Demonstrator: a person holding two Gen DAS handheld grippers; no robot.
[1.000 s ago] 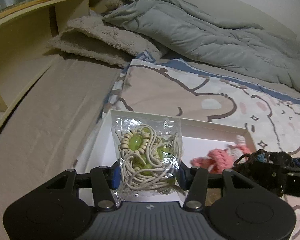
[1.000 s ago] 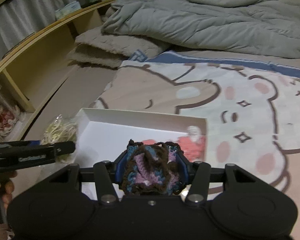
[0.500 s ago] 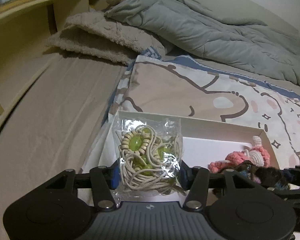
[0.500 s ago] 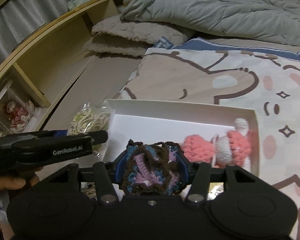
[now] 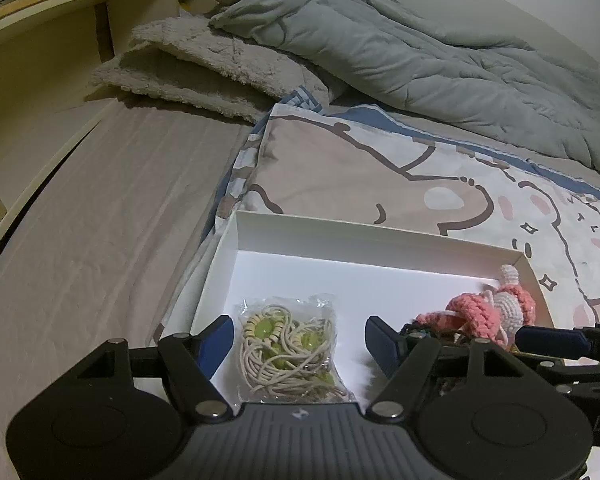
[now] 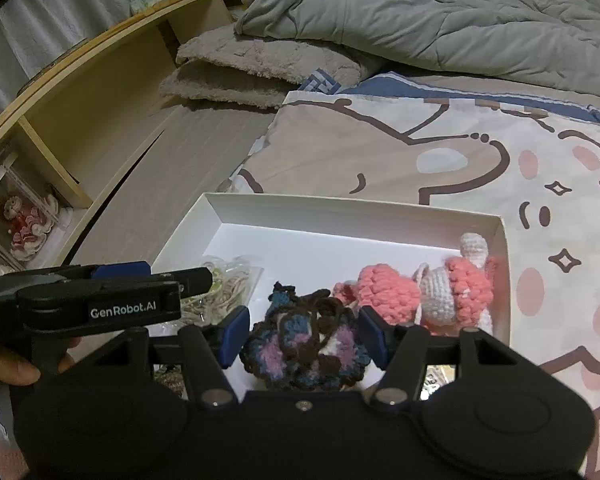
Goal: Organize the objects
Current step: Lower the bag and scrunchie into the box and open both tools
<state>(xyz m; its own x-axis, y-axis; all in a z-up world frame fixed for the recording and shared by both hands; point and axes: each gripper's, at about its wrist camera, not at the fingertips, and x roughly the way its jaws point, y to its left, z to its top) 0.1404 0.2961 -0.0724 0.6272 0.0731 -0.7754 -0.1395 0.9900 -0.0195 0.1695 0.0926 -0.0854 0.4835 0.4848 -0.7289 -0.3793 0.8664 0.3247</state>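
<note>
A white shallow box (image 5: 364,236) (image 6: 340,210) lies on the bed. My left gripper (image 5: 300,340) is open over its near left part, and a clear bag of cream cord and green beads (image 5: 288,352) (image 6: 220,284) lies loose in the box between the fingers. My right gripper (image 6: 304,336) is open, and a dark brown, blue and purple crochet piece (image 6: 304,344) sits in the box between its fingers. A pink and white crochet doll (image 5: 492,312) (image 6: 424,288) lies at the box's right end.
A cartoon bear sheet (image 6: 460,152) lies under the box. A grey duvet (image 5: 400,52) and fluffy beige pillows (image 5: 204,64) are behind it. A wooden shelf unit (image 6: 80,92) runs along the left, holding a doll in a clear case (image 6: 24,224).
Both grippers have come down into the box and opened. The bead bag and the dark crochet piece are let go and now rest in the box.
</note>
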